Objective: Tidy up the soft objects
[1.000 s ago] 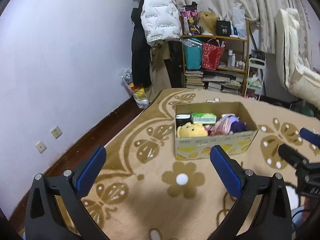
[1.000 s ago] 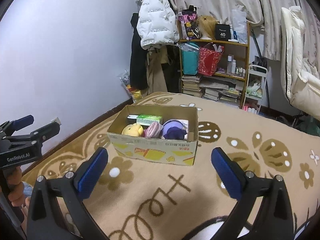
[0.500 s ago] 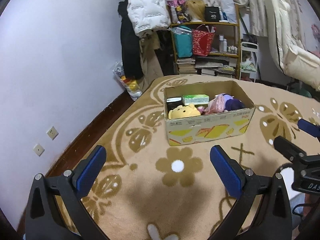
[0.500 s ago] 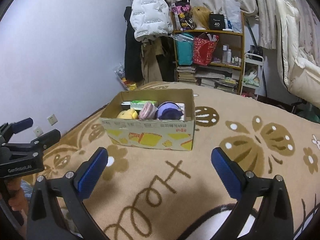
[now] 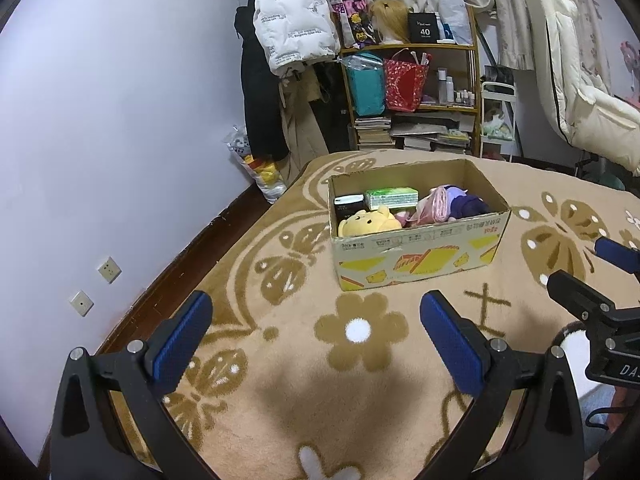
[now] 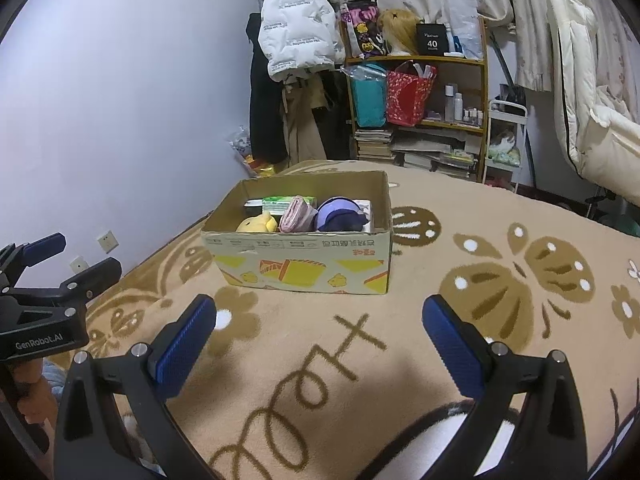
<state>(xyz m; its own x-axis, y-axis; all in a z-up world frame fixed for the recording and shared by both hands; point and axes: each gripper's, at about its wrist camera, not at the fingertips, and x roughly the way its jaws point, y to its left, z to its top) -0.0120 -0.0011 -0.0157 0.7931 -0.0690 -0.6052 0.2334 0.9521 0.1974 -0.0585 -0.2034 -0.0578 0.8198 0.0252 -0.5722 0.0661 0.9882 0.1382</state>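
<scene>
Both grippers hang over the blanket (image 6: 460, 216) with nothing in them. The left gripper (image 5: 316, 332) has its fingers spread wide, and so does the right gripper (image 6: 320, 336). The soft things sit in the box (image 5: 420, 256), which stands just beyond both, near the far left part of the blanket. Its long side runs left to right across the view.

Inside, a yellow plush (image 5: 366, 222) lies at the near left with its face turned up. To its right is a pink roll (image 6: 298, 214), its length running near to far, and a purple plush (image 6: 340, 218) on the far right. A green pack (image 5: 392, 198) lies flat behind them, lengthwise along the box.

All of these look light and squashy to me. The plush should give under the pads, so I'd pinch it across the fat middle of the head. The roll may unravel unless it is taken across its width.
</scene>
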